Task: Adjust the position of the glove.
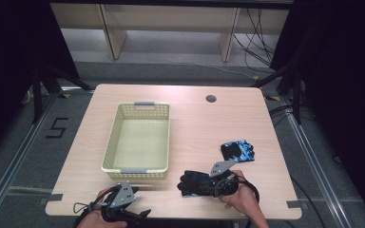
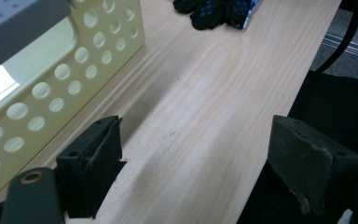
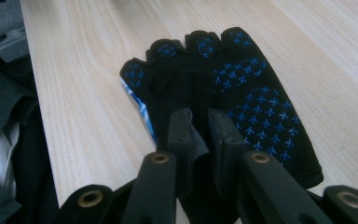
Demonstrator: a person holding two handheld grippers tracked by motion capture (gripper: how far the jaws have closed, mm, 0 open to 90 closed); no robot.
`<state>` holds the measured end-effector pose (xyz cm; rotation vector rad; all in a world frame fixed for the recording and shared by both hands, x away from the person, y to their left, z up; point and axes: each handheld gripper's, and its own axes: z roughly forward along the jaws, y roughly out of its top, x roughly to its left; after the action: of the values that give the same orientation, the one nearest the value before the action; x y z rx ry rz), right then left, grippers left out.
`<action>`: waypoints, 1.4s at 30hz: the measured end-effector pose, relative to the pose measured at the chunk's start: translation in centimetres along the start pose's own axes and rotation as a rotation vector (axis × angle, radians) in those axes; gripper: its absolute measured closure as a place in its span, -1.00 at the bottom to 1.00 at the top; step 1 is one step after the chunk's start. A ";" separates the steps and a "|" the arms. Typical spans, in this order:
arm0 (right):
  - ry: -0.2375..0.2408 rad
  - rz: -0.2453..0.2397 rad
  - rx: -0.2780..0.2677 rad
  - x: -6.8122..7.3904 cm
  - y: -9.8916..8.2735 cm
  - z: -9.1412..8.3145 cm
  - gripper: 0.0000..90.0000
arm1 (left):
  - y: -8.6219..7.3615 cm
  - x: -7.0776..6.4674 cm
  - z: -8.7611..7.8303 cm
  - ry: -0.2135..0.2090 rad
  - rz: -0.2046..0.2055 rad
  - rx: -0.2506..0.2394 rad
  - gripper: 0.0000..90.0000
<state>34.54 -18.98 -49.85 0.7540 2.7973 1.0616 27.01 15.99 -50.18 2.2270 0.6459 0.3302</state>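
Though perforated — basket (image 1: 136, 137) bare, gloveless inside.

Counted on the table (image 1: 195, 118): one pale yellow perforated basket (image 1: 138, 172), with two grey handles, one at the far rim (image 1: 144, 103) and one at the near rim (image 1: 132, 170). Two fingerless gloves: one black with blue dots (image 1: 195, 183) near the front edge, one blue-and-black patterned (image 1: 237, 151) farther back. One round grommet hole (image 1: 211, 99) near the far edge. Two grippers: left gripper (image 1: 142, 214), right gripper (image 1: 208, 186). Two hands holding them: left hand (image 1: 100, 216), right hand (image 1: 240, 197). Two tape strips at the front corners, one left (image 1: 51, 197), one right (image 1: 294, 204).
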 end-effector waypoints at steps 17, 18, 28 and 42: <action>-0.324 0.300 -0.248 -5.5 -2.8 -7.6 0.63 | 0.0 -0.1 0.0 -0.006 -0.004 0.002 -0.61; -0.331 0.333 -0.250 -5.9 -3.1 -7.7 0.61 | 0.0 0.0 0.0 -0.004 -0.004 0.000 -0.61; -0.407 0.340 -0.210 -7.8 -2.5 -7.2 0.98 | 0.1 0.0 0.0 -0.004 0.003 -0.003 -0.61; -0.447 0.331 -0.155 -10.3 1.1 -4.0 1.00 | 0.0 0.0 0.1 0.000 -0.021 -0.004 -0.61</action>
<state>43.22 -25.51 -47.27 1.2810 2.2400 0.9830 27.07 15.95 -50.28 2.2150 0.6672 0.3204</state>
